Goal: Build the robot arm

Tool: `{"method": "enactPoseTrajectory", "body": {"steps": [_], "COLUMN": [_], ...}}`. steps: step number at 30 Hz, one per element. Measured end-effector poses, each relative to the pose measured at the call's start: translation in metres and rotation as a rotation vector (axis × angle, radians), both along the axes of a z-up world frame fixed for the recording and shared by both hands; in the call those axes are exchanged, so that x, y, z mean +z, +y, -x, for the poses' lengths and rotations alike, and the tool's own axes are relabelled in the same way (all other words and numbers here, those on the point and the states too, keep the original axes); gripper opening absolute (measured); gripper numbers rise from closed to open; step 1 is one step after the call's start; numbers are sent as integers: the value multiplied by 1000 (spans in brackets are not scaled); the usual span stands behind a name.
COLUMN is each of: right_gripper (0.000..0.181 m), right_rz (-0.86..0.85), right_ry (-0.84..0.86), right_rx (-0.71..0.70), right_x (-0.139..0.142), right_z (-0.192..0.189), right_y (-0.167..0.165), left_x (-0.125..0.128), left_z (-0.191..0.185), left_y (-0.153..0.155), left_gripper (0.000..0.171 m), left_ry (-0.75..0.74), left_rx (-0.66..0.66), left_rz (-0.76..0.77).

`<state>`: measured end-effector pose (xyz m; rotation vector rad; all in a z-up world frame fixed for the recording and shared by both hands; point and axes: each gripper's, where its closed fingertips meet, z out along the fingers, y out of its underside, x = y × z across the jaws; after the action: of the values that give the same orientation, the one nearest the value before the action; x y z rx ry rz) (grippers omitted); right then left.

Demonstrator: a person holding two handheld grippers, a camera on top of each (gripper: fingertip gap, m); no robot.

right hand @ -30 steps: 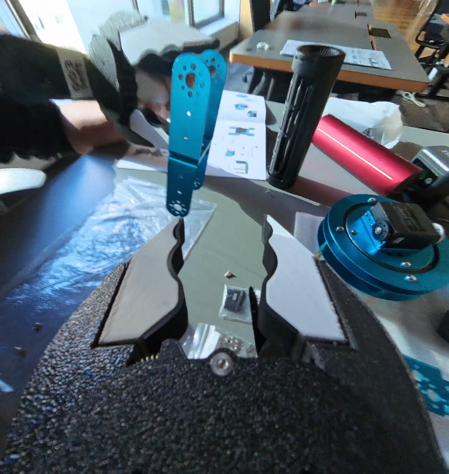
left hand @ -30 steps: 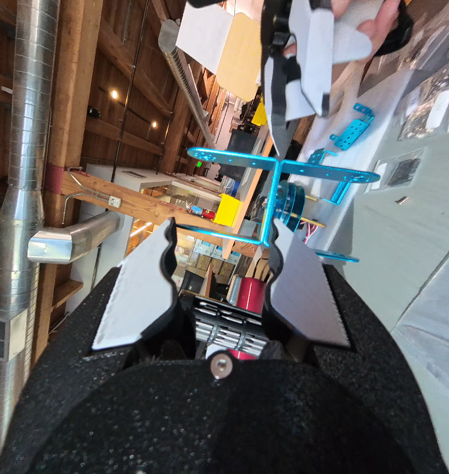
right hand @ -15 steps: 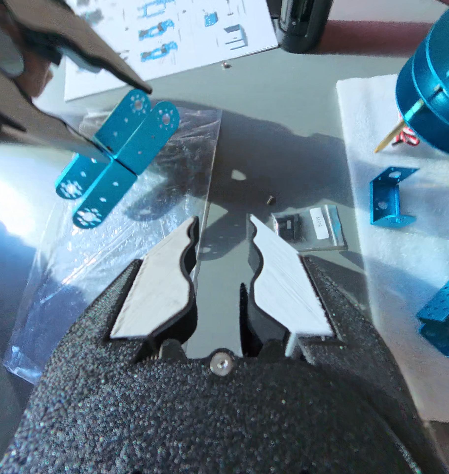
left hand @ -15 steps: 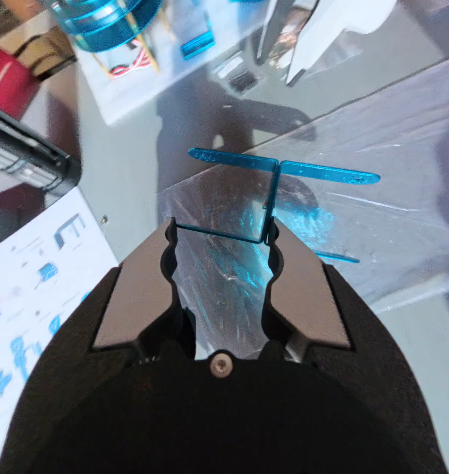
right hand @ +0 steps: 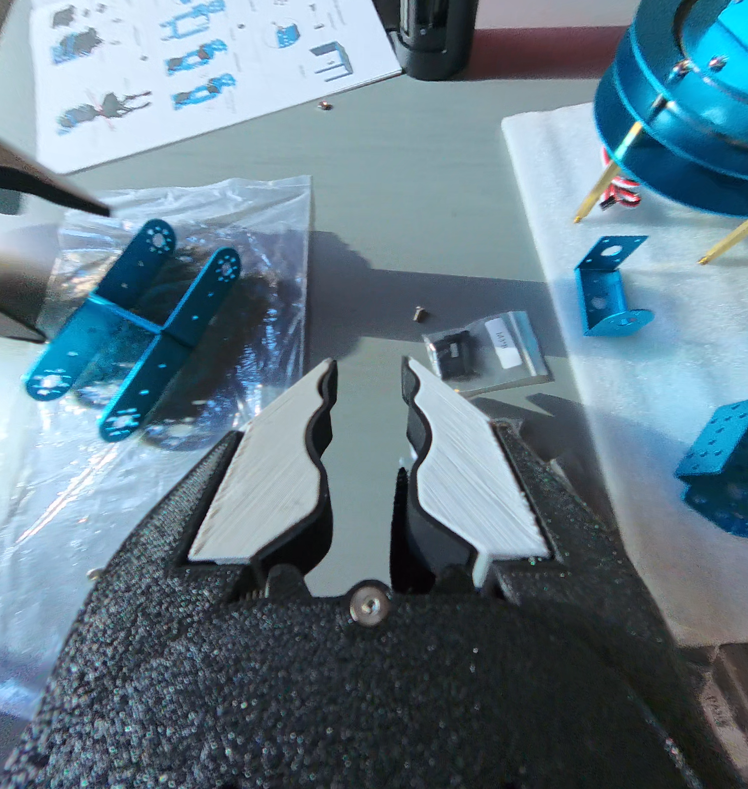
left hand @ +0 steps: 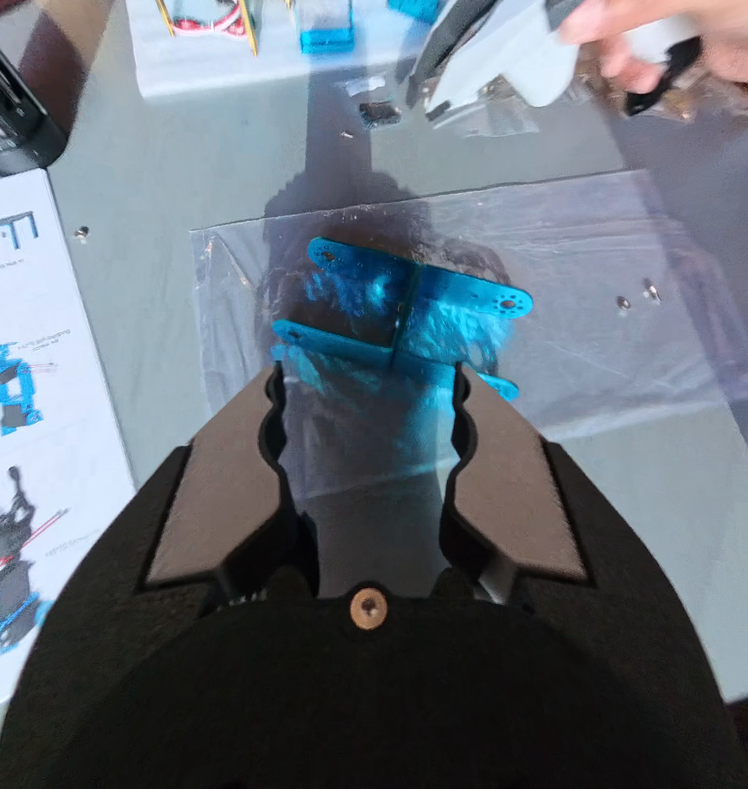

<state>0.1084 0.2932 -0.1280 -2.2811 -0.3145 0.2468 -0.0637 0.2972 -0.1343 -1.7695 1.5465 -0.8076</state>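
The left gripper (left hand: 366, 371) is seen with its jaws spread apart and empty, poised just above a blue metal bracket assembly (left hand: 400, 311) that lies on a clear plastic bag (left hand: 577, 307) spread over the grey tabletop (left hand: 171, 170). The right gripper (right hand: 369, 363) is likewise held apart, gripping nothing, over bare tabletop between the bag and a small packet of parts (right hand: 483, 350). A printed instruction sheet (right hand: 201, 64), a small blue bracket (right hand: 607, 290) and a blue round base (right hand: 688, 128) are seen beyond.
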Motion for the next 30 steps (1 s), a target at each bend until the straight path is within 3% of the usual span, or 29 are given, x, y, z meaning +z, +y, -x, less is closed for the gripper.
{"method": "enactPoseTrajectory", "body": {"steps": [5, 10, 18, 22, 30], "right_gripper": [29, 18, 16, 10, 0], "right_rz": [64, 208, 383, 354, 324], "right_ry": [-35, -61, -36, -80, -59], "right_rx": [-27, -74, -21, -28, -36], "right_x": [-7, -25, -35, -36, -35], "right_z": [-4, -14, -8, -10, -13], "right_y": [22, 46, 47, 53, 52], "left_x": [24, 29, 28, 21, 12], "left_z": [56, 81, 63, 45, 14], "left_y": [-5, -8, -16, -22, -14], "left_gripper": [57, 49, 49, 49, 49], "left_ry": [-98, -115, -138, -121, -95], "left_rx": [-111, -180, -206, -236, -164], "left_rz": [-144, -116, -112, -122, -178]}}
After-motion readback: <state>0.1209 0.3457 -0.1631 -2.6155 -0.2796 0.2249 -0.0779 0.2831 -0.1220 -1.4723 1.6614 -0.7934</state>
